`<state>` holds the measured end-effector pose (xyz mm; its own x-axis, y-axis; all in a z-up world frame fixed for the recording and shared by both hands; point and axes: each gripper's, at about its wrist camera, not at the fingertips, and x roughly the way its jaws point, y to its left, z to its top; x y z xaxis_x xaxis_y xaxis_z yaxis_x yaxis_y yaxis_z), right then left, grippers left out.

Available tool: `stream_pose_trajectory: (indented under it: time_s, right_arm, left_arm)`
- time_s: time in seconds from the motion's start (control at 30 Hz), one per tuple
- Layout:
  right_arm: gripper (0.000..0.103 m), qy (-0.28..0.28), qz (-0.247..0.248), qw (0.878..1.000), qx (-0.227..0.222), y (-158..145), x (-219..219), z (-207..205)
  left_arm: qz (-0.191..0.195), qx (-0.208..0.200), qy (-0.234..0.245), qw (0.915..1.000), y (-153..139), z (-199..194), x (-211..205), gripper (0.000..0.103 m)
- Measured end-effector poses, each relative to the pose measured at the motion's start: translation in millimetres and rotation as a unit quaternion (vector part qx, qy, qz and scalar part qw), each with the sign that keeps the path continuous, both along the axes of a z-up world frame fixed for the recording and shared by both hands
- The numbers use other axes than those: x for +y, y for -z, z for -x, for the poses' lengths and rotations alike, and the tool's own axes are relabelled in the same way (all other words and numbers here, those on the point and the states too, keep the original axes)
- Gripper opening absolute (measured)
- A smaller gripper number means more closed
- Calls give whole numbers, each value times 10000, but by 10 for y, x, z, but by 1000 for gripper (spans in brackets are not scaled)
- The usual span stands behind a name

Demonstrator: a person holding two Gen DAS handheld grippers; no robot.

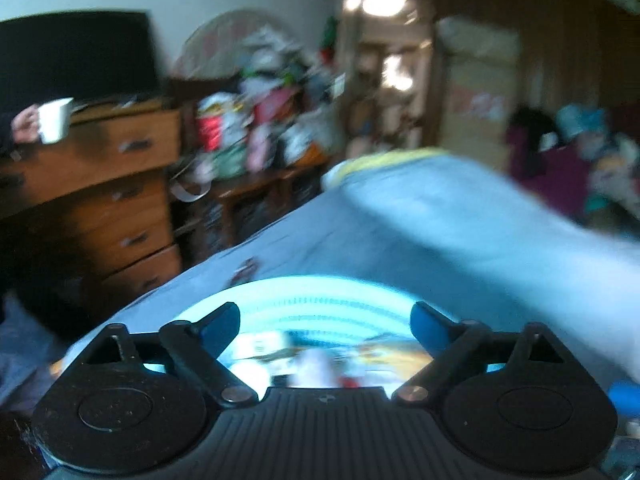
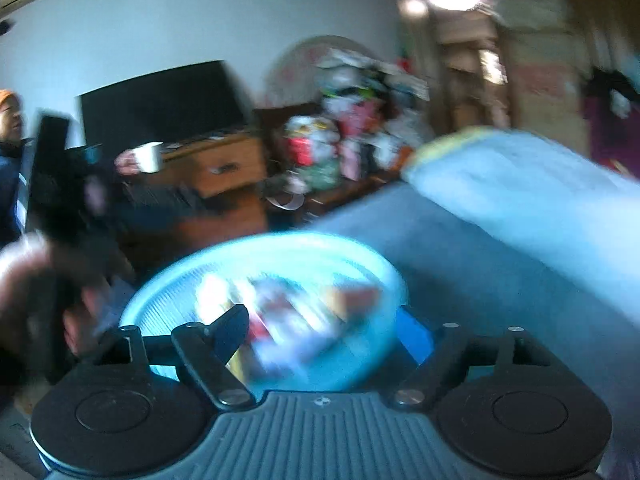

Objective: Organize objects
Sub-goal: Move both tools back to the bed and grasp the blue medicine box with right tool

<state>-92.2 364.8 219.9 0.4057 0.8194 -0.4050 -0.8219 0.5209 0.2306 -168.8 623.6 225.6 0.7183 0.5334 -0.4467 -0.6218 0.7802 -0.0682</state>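
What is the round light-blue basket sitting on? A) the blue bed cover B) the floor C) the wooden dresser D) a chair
A: in the right wrist view the round basket, with blurred items inside, rests on the blue bed cover; the wooden dresser stands apart in the background.

Both wrist views are smeared by motion blur. The items inside the light blue basket (image 2: 168, 300) are unreadable streaks of colour. The right gripper's (image 2: 320, 336) right finger is partly hidden behind the basket rim. The cluttered pile (image 1: 260, 120) on the side table cannot be identified.
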Motion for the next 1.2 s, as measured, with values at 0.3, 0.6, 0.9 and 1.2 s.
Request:
stream_pose_trajectory:
  time_s: [0.3, 0.6, 0.9, 1.2]
  right_arm:
    - [79, 2256, 862, 9692, 475, 987, -1813, -353]
    - [91, -167, 2547, 9658, -465, 1147, -1462, -1109]
    - [57, -799, 2495, 9651, 1, 1142, -1427, -1356]
    - [59, 1794, 2125, 9603, 236, 1088, -2559, -807]
  left_arm:
    - [301, -44, 1720, 9846, 369, -404, -1367, 97]
    - [381, 632, 2376, 9685, 874, -756, -1876, 94]
    - [460, 788, 2568, 9621, 940, -889, -1928, 95]
    - [598, 1077, 3476, 9295, 1405, -1377, -2585, 74]
